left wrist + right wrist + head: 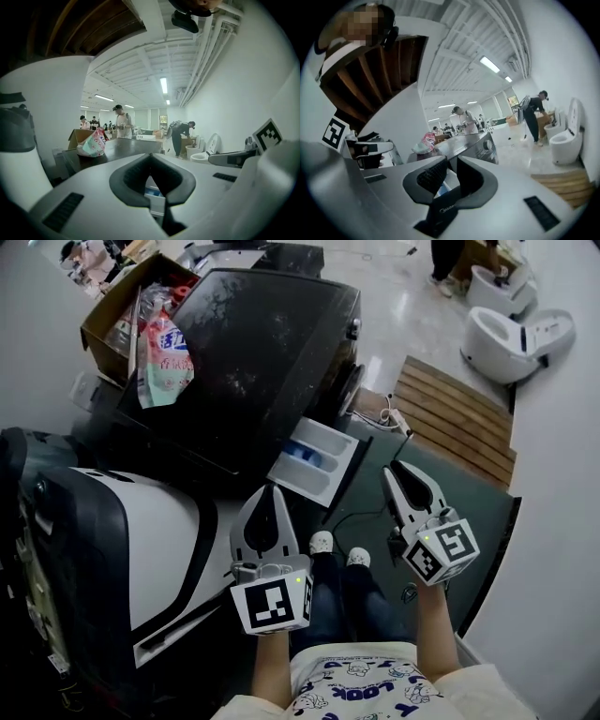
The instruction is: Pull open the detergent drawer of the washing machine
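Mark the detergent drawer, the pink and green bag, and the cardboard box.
detergent drawer point(311, 484): head view, white tray near its front end.
pink and green bag point(166, 357): head view, middle of the printed face.
cardboard box point(108, 307): head view, its brown left wall.

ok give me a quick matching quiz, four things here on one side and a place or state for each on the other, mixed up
Things:
1 drawer
2 bag
3 box
4 toilet

Places or states:
a standing on the floor
b pulled out, blue inside
c brown cardboard, open at the top
d lying on the washer's dark top

Pairs: 1-b, 2-d, 3-c, 4-a
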Demonstrator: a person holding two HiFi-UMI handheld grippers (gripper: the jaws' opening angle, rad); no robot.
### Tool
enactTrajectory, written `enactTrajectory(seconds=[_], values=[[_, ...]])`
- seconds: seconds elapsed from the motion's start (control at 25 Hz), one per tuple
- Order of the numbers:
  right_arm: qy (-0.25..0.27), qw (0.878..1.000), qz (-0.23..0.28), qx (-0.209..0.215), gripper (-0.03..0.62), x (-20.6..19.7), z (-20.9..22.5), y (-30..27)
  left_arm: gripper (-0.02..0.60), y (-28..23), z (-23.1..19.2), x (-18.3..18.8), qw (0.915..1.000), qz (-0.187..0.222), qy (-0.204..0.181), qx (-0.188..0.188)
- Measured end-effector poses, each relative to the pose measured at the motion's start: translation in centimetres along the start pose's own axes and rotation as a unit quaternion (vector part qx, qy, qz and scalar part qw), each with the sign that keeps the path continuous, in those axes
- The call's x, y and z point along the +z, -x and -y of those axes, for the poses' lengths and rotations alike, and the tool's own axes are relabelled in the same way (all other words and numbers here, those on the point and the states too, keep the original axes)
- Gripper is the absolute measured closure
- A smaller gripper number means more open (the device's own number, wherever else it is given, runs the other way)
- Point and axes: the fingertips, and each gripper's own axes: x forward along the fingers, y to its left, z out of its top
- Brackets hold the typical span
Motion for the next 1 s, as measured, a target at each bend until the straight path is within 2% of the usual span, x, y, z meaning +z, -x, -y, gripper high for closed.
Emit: enactTrajectory(seconds=[0.16,0.36,0.6,0.72,1.0], values=[[0.066,0.997,-0.012,-0.032,0.539,2.7,-1.8,0.2,0.568,1.0,-0.6,2.0,0.9999,0.012,0.001,0.001],[0.121,0.992,0.005,-0.037,0.545,6.0,-4.8,0.3,0.568,2.1,-1.6,4.5,0.9995,0.029,0.009,0.011],[0.177,0.984,0.016,-0.021,0.545,8.7,-8.9,0.1,0.568,3.5,-3.1,7.2,0.9983,0.053,0.011,0.024],[0.192,0.981,0.03,-0.019,0.551,10.1,-10.3,0.0,0.568,4.1,-4.0,8.6,0.9966,0.074,0.018,0.032],[0.191,0.98,0.058,-0.01,0.58,11.7,-13.2,-0.4,0.568,5.4,-5.7,10.0,0.9958,0.082,0.015,0.038]])
